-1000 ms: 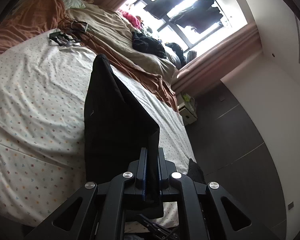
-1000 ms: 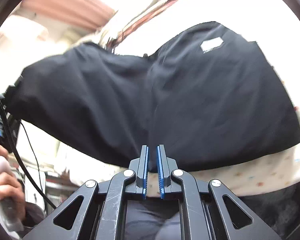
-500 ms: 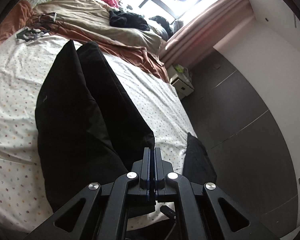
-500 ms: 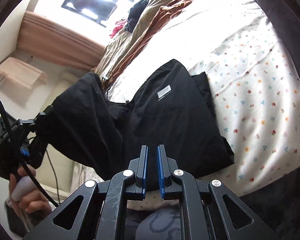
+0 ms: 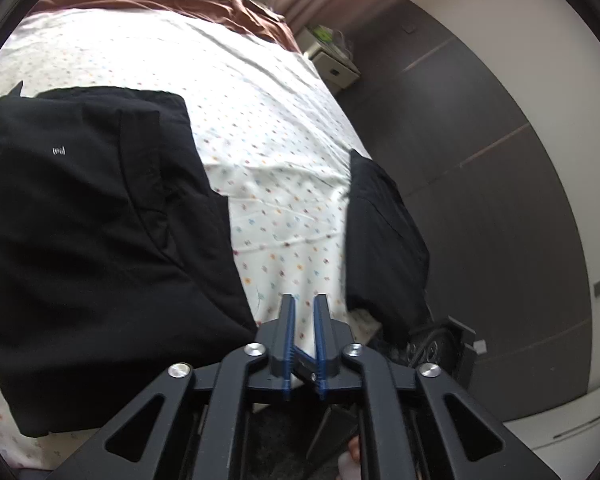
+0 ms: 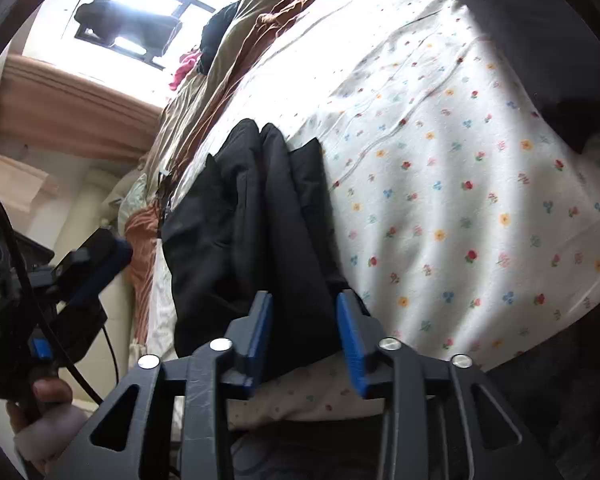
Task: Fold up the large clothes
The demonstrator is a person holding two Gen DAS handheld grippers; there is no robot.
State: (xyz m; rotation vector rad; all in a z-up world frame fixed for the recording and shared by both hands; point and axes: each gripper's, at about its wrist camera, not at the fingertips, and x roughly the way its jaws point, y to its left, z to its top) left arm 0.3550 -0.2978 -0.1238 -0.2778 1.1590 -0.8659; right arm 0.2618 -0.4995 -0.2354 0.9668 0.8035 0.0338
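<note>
A large black garment [image 5: 100,220] lies folded on the flowered bed sheet [image 5: 280,140], filling the left of the left wrist view. My left gripper [image 5: 303,304] hovers over bare sheet just right of the garment's near corner. Its jaws are opening a little and nothing is between them. In the right wrist view the same garment [image 6: 260,220] runs away from me in long folds. My right gripper [image 6: 304,300] is opening, and the garment's near end lies loose between the blue pads [image 6: 260,332]. The left gripper [image 6: 114,254] shows at the far left, held by a hand [image 6: 40,400].
A second black cloth [image 5: 384,240] hangs over the bed's right edge. A brown and beige blanket [image 5: 200,4] is bunched at the far side below a bright window [image 6: 140,0]. A small nightstand [image 5: 332,64] stands by the dark wall [image 5: 480,160].
Both grippers were shut on the lifted garment. It now lies flat and folded on the bed. Both jaws have parted, and the left gripper has sunk and slid right, off the cloth.
</note>
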